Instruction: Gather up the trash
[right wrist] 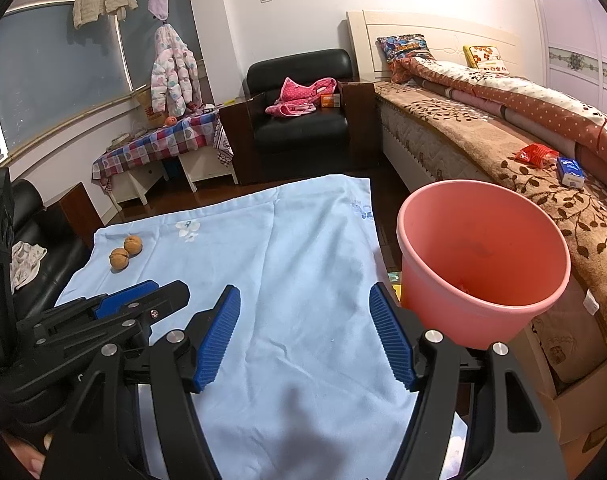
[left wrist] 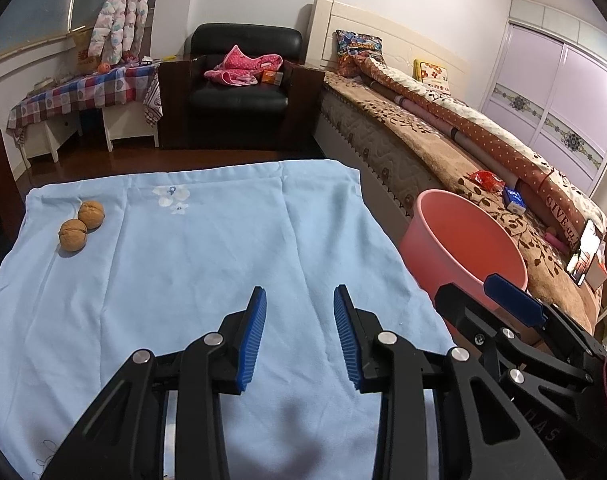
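Both my claws hang released and empty: left gripper point(left wrist: 299, 300), right gripper point(right wrist: 305, 300). The 2 walnuts point(left wrist: 81, 225) sit far ahead-left; round, they could roll off before reaching the pink bucket point(right wrist: 483, 216) at my right.

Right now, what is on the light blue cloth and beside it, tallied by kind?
Round brown walnuts on the light blue cloth: 2
Pink plastic bucket beside the cloth: 1
Grippers with blue ribbed fingers over the cloth, nothing between them: 2
Total: 5
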